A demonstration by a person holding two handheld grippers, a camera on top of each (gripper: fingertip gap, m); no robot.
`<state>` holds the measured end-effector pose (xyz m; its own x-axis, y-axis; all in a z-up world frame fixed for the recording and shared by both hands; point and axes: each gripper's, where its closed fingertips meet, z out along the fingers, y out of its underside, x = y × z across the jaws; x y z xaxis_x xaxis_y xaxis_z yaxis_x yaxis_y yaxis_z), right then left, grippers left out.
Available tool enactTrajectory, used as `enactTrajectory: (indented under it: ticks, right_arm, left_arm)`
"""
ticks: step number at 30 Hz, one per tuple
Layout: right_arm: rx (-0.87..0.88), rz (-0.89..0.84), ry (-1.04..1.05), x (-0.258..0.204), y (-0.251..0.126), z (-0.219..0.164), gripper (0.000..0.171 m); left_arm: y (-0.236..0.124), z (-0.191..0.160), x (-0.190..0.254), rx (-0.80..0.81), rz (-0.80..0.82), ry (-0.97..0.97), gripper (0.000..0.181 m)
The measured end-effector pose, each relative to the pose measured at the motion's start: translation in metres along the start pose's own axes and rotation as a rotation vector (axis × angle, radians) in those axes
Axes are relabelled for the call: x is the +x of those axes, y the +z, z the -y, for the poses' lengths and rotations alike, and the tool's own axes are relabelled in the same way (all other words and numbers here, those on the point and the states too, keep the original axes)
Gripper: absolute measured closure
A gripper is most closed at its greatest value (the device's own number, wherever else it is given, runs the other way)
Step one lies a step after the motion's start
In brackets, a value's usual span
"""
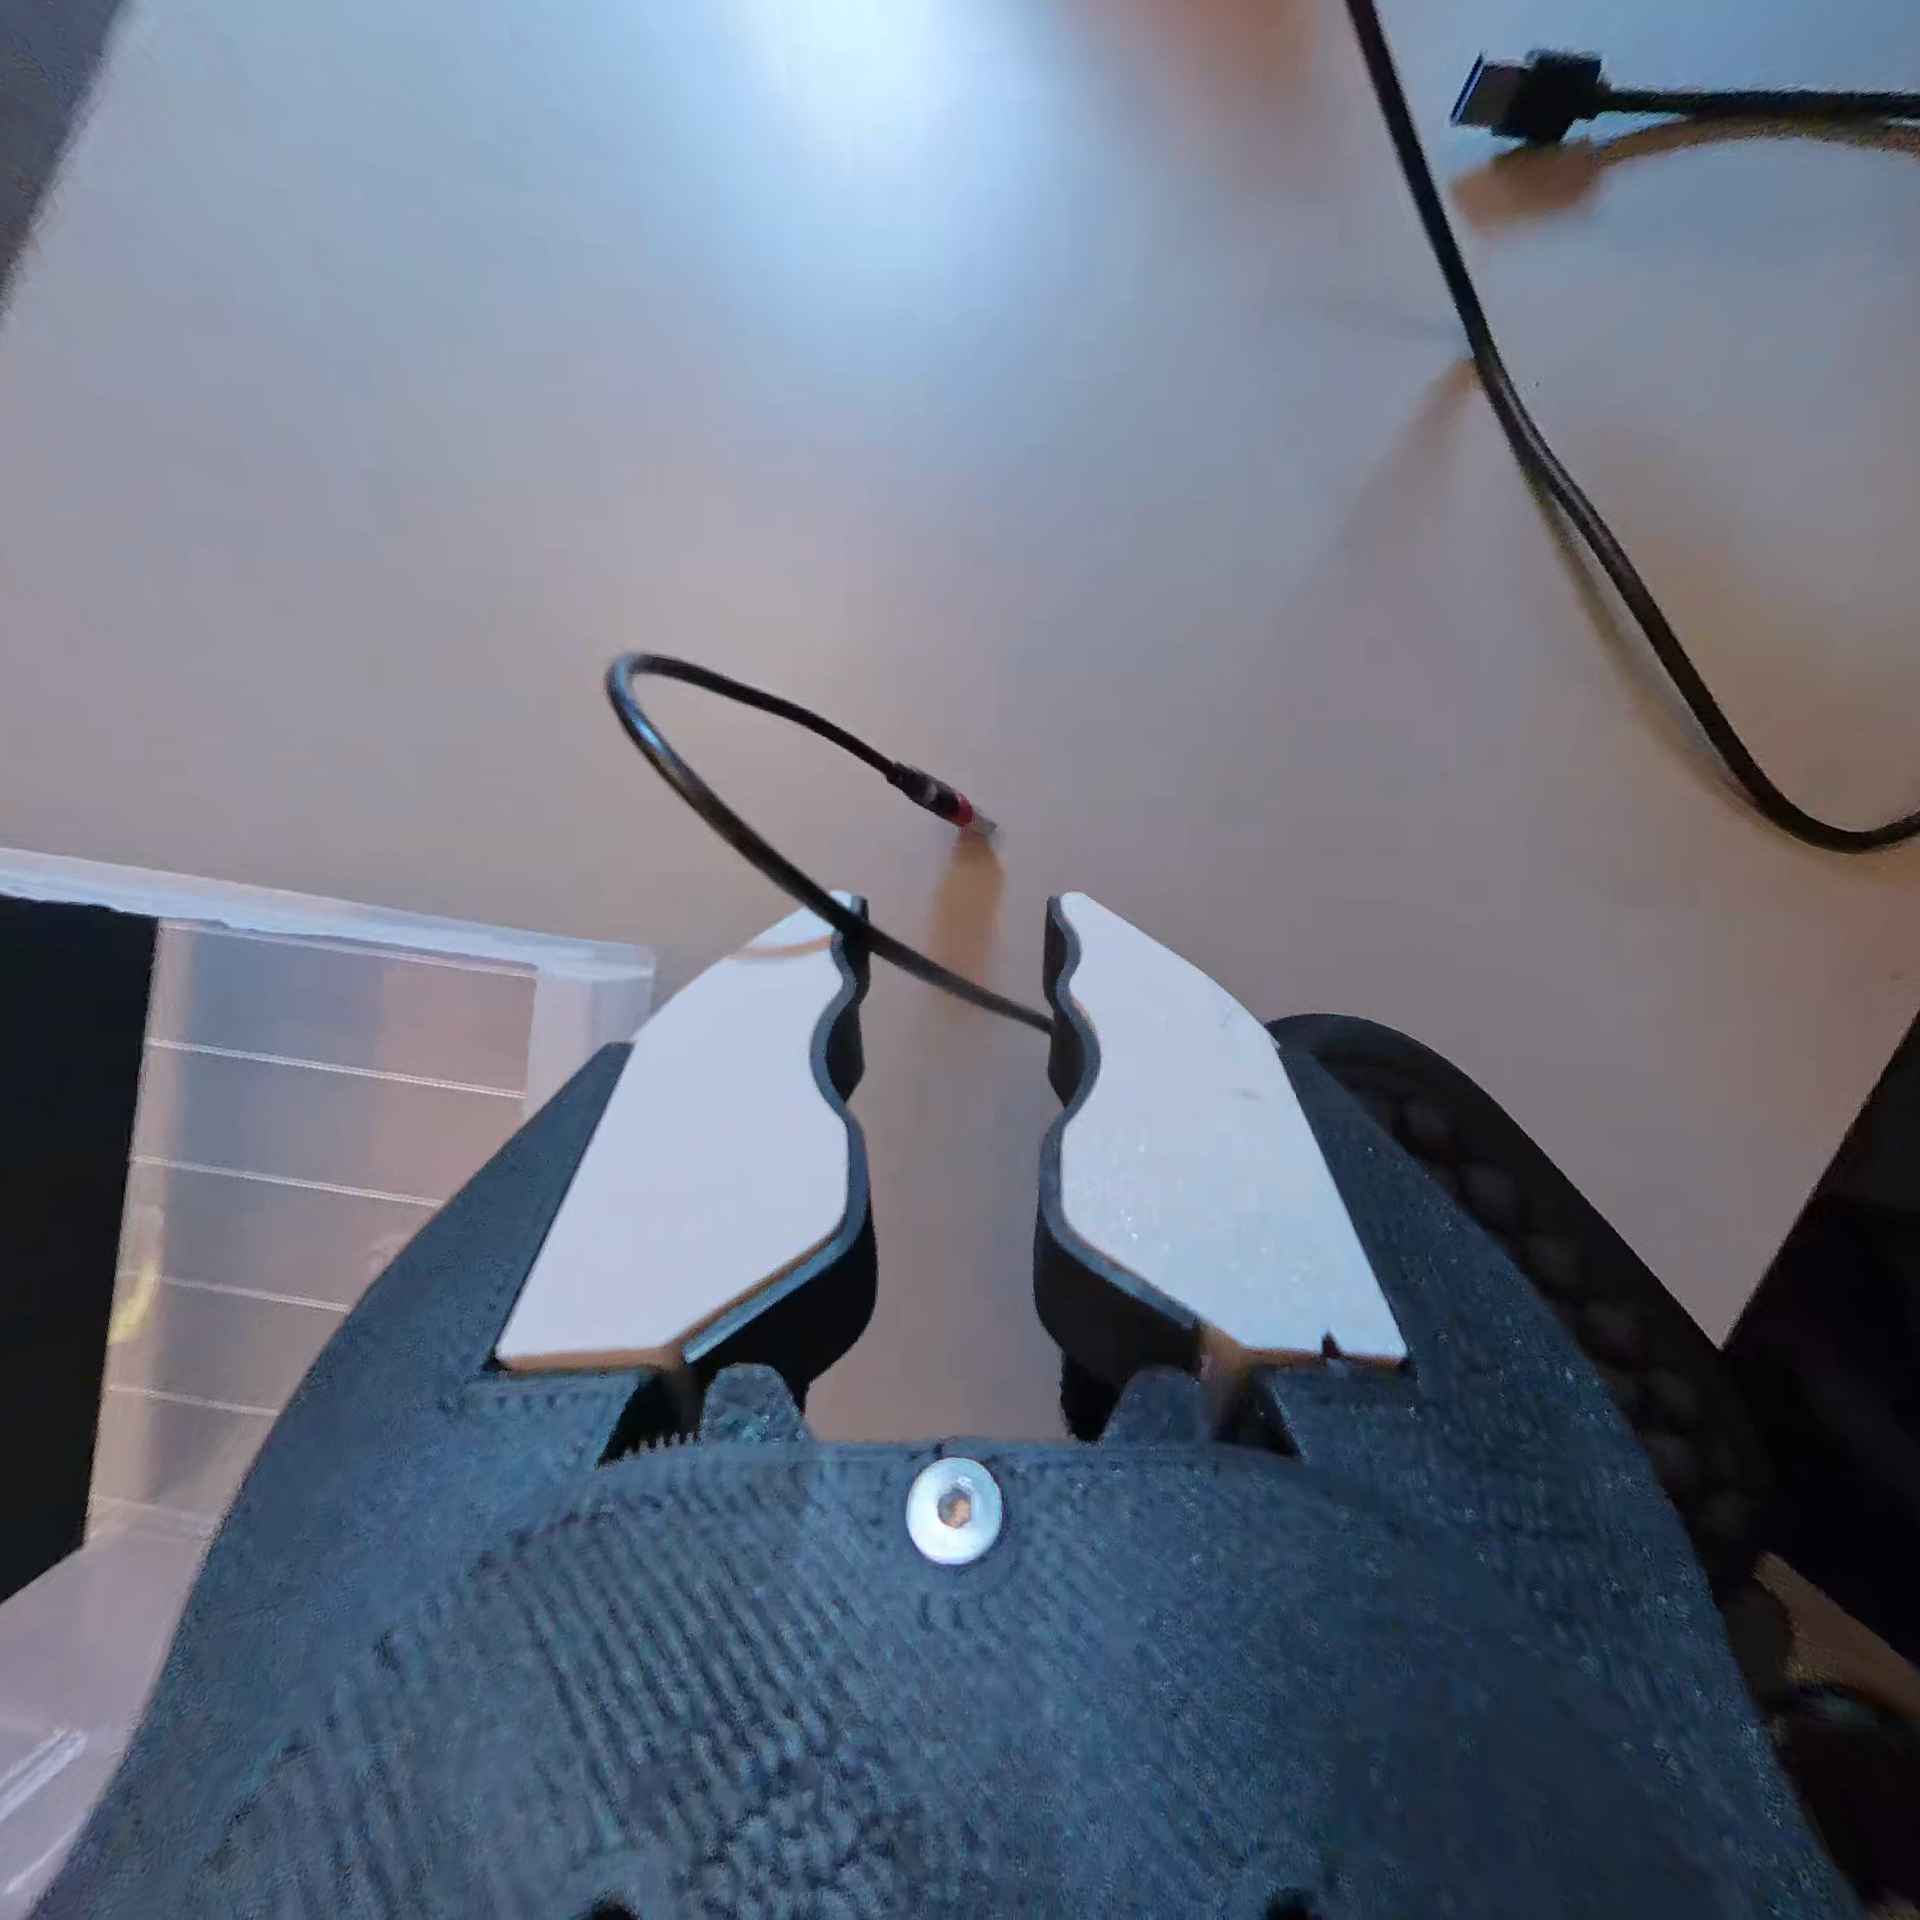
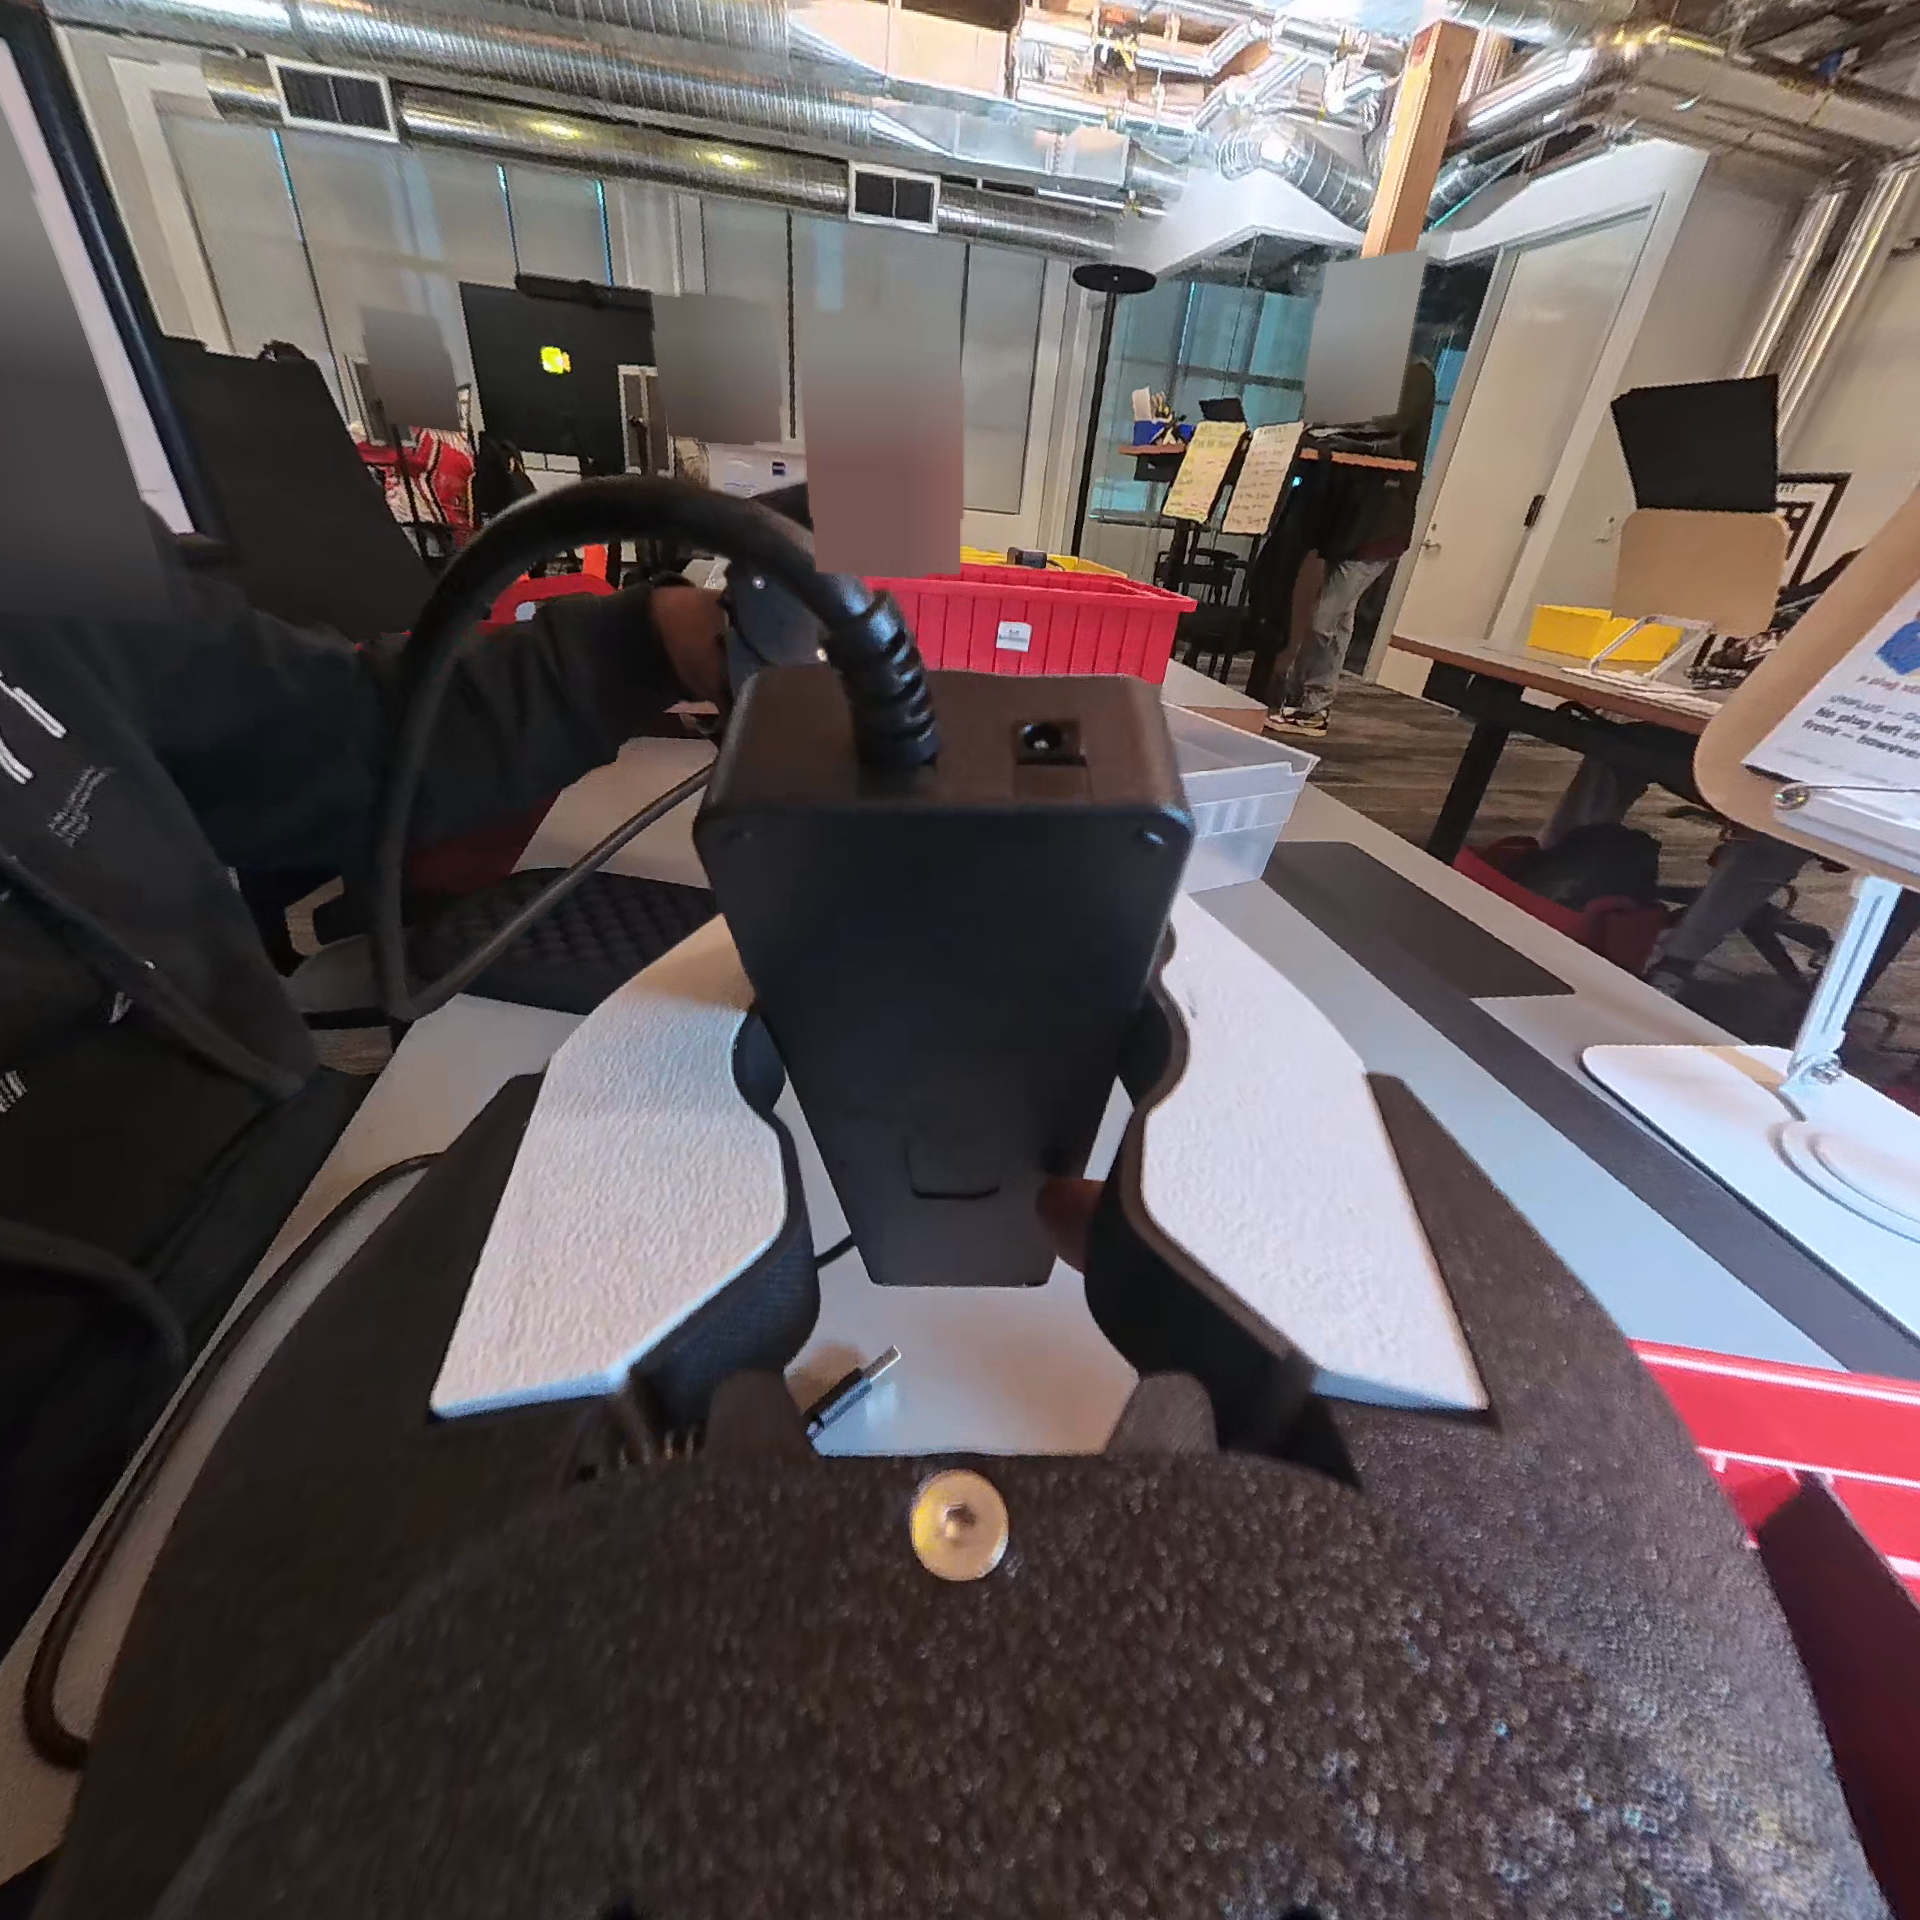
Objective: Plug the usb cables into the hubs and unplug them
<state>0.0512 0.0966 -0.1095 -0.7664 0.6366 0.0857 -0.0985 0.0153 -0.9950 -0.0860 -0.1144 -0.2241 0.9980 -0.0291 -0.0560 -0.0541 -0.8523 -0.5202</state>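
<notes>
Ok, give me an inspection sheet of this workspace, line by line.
Surface: pale table, glare patch.
Job's things: black hub upright in right tongs; loose USB plug; small red-tipped plug.
Clutter: clear bin, red crate, sign stand.
Grippers: left tongs open, empty; right shut on hub.
Cables: thin loop passing under the left tongs; thick lead from the hub.
Surroundings: desks, people, ceiling ducts.

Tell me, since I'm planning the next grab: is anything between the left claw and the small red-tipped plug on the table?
Nothing visible blocks it. The left claw is open, and the red-tipped plug lies just beyond its tips on bare table. Only the plug's own thin cable loops across the gap.
</notes>
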Motion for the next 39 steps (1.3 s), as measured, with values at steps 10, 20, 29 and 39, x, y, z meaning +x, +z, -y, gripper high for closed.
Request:
enactTrajectory:
  ticks: [10, 20, 29, 39]
  right_arm:
    - [-0.021, 0.003, 0.004, 0.0, 0.002, -0.005, 0.107]
    - [-0.024, 0.004, -0.003, -0.002, 0.002, -0.004, 0.107]
    - [-0.027, 0.025, 0.005, -0.004, 0.005, -0.006, 0.107]
    - [0.001, 0.134, 0.044, -0.02, 0.004, -0.003, 0.107]
  left_arm:
    - [0.004, -0.059, -0.011, -0.319, 0.013, -0.067, 0.141]
    - [-0.013, -0.083, 0.015, -0.363, -0.177, 0.0, 0.126]
    - [0.005, -0.032, 0.014, -0.177, -0.047, 0.403, 0.138]
    - [0.066, -0.023, 0.021, -0.297, -0.181, 0.683, 0.136]
